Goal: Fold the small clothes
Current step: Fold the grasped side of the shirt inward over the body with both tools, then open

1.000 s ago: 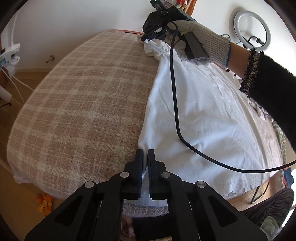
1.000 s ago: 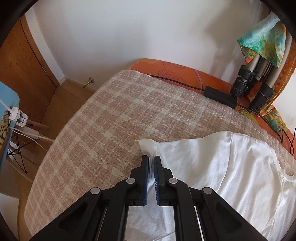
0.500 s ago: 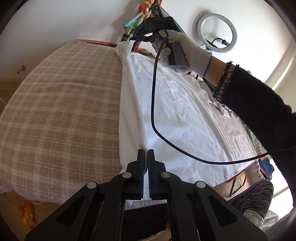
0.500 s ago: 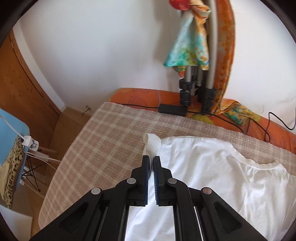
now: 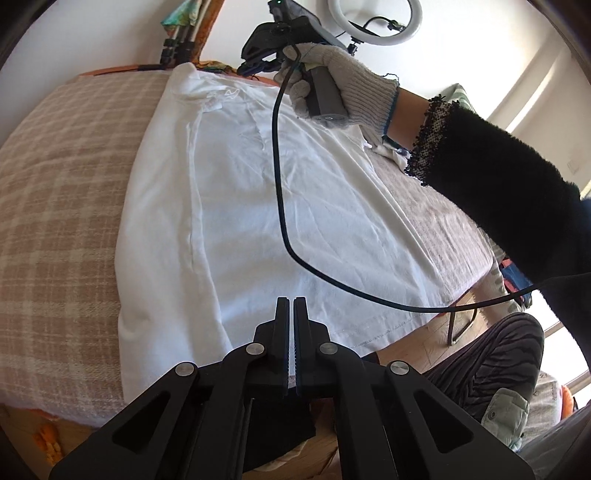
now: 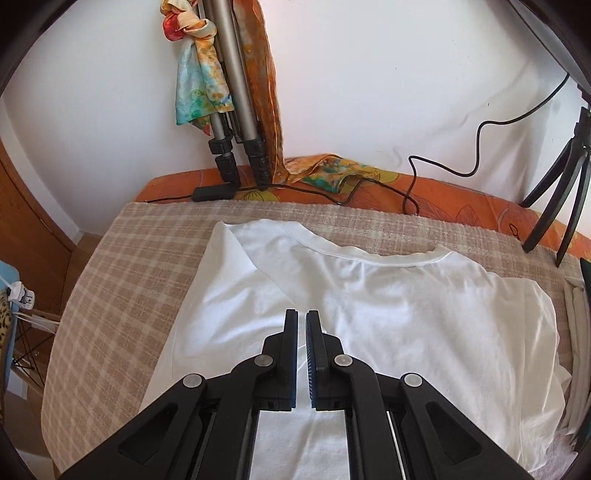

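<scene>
Logged white T-shirt [image 5: 295, 184] lying flat on the checked bed cover [image 5: 66, 184], neckline at the far end, hem at the near edge of the bed. Noted its left side folded inward over the body, with a long straight fold edge running near to far and a diagonal crease at the far left shoulder.

Found left gripper [image 5: 291, 306] low over the near hem, jaws pressed almost together with only a thin slit between the pads. Cannot tell whether any cloth is caught there.

Found right gripper [image 6: 301, 317] over the upper chest of the shirt, just near of the collar, jaws slightly spread, blue pads showing, white cloth visible through the gap and nothing pinched. Seen from the left wrist view: held in a gloved right hand [image 5: 332, 81] above the far right shoulder of the shirt, black cable [image 5: 280, 184] drooping from it across the cloth to the near right.

Recorded beyond the far edge of the bed: tripod [image 6: 236, 110] with a coloured scarf [image 6: 199, 74] against the wall, orange sheet [image 6: 443, 192] beneath, ring light [image 5: 375, 22] at far right.
</scene>
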Tool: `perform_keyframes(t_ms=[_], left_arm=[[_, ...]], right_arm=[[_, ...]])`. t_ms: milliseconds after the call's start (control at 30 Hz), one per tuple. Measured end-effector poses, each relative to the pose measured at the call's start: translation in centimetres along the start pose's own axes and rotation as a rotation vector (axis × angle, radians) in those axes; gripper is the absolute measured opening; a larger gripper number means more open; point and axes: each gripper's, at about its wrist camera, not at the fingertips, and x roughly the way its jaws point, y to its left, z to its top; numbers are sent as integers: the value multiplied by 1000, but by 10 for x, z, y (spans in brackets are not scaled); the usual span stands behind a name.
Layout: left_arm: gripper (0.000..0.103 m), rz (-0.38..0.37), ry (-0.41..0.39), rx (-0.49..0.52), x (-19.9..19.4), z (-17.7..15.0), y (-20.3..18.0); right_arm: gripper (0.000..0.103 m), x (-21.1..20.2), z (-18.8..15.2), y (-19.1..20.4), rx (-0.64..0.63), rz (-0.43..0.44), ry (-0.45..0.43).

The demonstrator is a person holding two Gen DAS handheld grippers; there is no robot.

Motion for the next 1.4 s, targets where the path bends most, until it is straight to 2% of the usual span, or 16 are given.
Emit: perform_keyframes(t_ms=[100,167,200,233,300,567,733,800,833,867,933,967,1000,1067,1267,1400], left_arm=[[3,50,-13,19,-10,-1,-1],[19,86,-31,28,-21,-4,2],[26,107,-50,38,-26,-6,2],[28,132,-69,55,-31,-9,2],[31,185,-75,95,-32,-15,0],[31,229,16,161,-4,-26,-7],[30,264,26,170,1,-27,-4],[19,258,30,158,3,-28,0],[17,257,25,155,3,-28,1],[11,253,24,148,2,-28,4],[6,223,18,111,-1,-27,11],[4,200,12,81,-4,-26,15],[4,181,9,54,-7,-25,20],[3,158,-11,11,-14,-22,26],[3,78,-72,-79,-33,-16,36],[3,40,-96,-79,-39,-14,30]], right_arm=[[6,-1,-3,-3,6,24,14],[39,-5,-7,-7,25,50,21],[42,-8,-10,-9,32,67,21],[46,-10,-13,-10,29,91,26],[49,-11,-17,-10,18,114,45],[53,11,-15,-28,179,187,75],[52,27,-7,-27,209,198,75],[51,33,-5,-22,179,174,79],[50,36,-4,-18,160,158,83],[43,39,-4,-15,143,142,85],[33,41,-4,-11,117,113,82],[18,42,-3,-10,107,104,80],[11,42,-3,-9,99,108,84],[3,40,-1,-6,82,97,78],[1,17,9,4,16,56,15],[1,1,19,7,-15,27,-24]])
